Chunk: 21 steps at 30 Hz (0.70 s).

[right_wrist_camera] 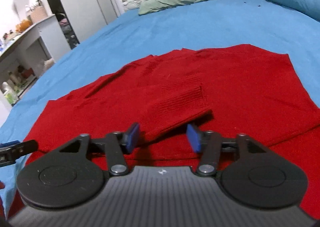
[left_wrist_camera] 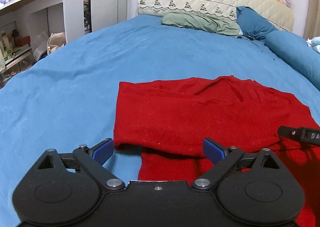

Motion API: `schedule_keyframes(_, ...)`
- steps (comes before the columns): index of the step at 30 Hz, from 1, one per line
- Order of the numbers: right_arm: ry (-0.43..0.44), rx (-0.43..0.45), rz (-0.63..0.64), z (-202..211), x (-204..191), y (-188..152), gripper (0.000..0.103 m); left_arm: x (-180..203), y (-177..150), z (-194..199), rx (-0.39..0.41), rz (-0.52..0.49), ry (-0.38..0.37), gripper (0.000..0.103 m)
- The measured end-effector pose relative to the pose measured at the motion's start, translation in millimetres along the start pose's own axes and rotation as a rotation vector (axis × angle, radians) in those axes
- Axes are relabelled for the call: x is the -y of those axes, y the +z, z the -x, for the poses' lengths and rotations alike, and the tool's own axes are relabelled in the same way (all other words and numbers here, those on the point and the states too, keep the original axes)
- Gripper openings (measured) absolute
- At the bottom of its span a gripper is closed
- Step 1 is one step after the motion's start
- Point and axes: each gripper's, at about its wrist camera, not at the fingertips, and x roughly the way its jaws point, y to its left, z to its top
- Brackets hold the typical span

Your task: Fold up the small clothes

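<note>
The red knitted sweater (left_wrist_camera: 200, 115) lies flat on the blue bed sheet (left_wrist_camera: 80, 71), well short of the pale green pillow (left_wrist_camera: 200, 21) at the headboard end. Its near part is hidden beneath both claw bodies, and its right side runs off the left wrist view. From the right wrist view its long axis runs left to right across the bed, and a folded-in sleeve with a ribbed cuff (right_wrist_camera: 180, 99) lies on top, cuff pointing toward the green pillow. The left claw (left_wrist_camera: 158, 151) hovers at the sweater's near left corner, jaws spread wide, holding nothing. The right claw (right_wrist_camera: 163, 137) is likewise spread, its blue pads either side of the sleeve without pinching it. White lettering on the right claw, seen at the edge of the left view, is cut off and unreadable.
</note>
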Motion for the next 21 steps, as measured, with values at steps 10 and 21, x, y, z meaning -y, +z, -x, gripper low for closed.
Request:
schedule_keyframes(10,-0.119,-0.016,0.005,-16,2,37,0.021,-13,-16,-15,-0.057,-0.018,0.073,0.098)
schedule_keyframes(21,-0.219,0.197,0.071,51,40,112,0.020,-15,-12,-32,-0.015,-0.010,0.073,0.098)
